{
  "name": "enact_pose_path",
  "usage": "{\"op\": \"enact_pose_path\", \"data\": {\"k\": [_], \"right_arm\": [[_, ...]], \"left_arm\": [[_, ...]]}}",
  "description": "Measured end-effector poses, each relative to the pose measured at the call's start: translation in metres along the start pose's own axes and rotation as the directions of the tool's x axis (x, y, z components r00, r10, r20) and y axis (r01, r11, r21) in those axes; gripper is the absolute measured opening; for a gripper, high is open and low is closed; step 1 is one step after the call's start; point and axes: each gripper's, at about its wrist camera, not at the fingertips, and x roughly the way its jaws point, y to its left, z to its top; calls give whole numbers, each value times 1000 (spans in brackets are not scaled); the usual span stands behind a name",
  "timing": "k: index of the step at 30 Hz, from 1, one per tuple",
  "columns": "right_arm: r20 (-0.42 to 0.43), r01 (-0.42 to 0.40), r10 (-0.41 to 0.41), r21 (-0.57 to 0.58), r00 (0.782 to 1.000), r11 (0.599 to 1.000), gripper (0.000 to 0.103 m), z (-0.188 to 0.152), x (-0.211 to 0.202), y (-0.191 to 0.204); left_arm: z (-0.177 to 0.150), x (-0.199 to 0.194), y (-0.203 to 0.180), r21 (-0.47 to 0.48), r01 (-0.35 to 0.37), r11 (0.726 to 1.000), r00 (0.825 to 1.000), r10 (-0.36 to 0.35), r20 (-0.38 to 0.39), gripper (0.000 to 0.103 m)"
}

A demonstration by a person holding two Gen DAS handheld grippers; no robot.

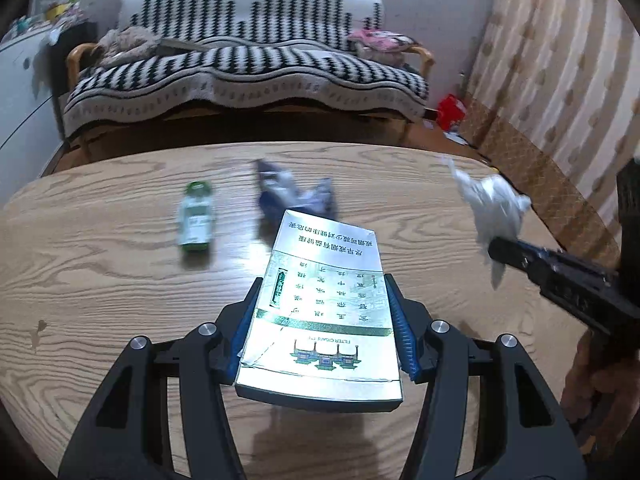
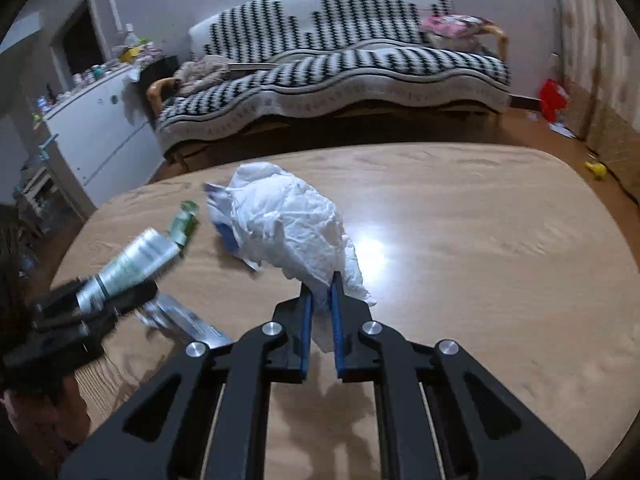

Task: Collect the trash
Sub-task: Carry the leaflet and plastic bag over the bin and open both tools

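Both loads are lifted above the wooden tabletop (image 1: 100, 240), so the step in hand looks like carrying them off to a bin; keep the squeeze steady and light.

The left hand-held gripper (image 1: 324, 312) is clamped across a flat silver-and-green cigarette carton (image 1: 320, 300). The right hand-held gripper (image 2: 320, 304) pinches a crumpled white tissue wad (image 2: 284, 224). A small green bottle (image 1: 196, 218) and a blue wrapper (image 1: 292, 194) lie farther off on the tabletop.

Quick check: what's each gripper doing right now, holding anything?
Left gripper: shut on the cigarette carton, lifted above the table.
Right gripper: shut on the crumpled white tissue.
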Motion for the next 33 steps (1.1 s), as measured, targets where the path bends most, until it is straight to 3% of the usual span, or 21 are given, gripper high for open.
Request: {"op": "enact_pose_path", "data": {"k": [10,16,26,30,33], "right_arm": [[10,214,-218,154,976,965,9,-77,-107,-131],[-5,334,-348,286,938,898,9,-138,-168,-216],[-105,473,-493,505,864,722,9,-252,-251,-331],[-164,496,-500,567,850,657,9,-295,-272,-361],[-220,499,-474,613,853,613,9,-323,-279,-381]], "left_arm": [[-17,9,-142,201,150,968,989,-146,-37,56],[-40,16,-244,315,277,908,961,-260,-96,56],[-104,23,-404,474,470,744,882,-416,-220,56],[-136,29,-451,520,521,677,853,-440,-281,56],[-156,34,-475,548,551,629,833,-453,-318,56]]}}
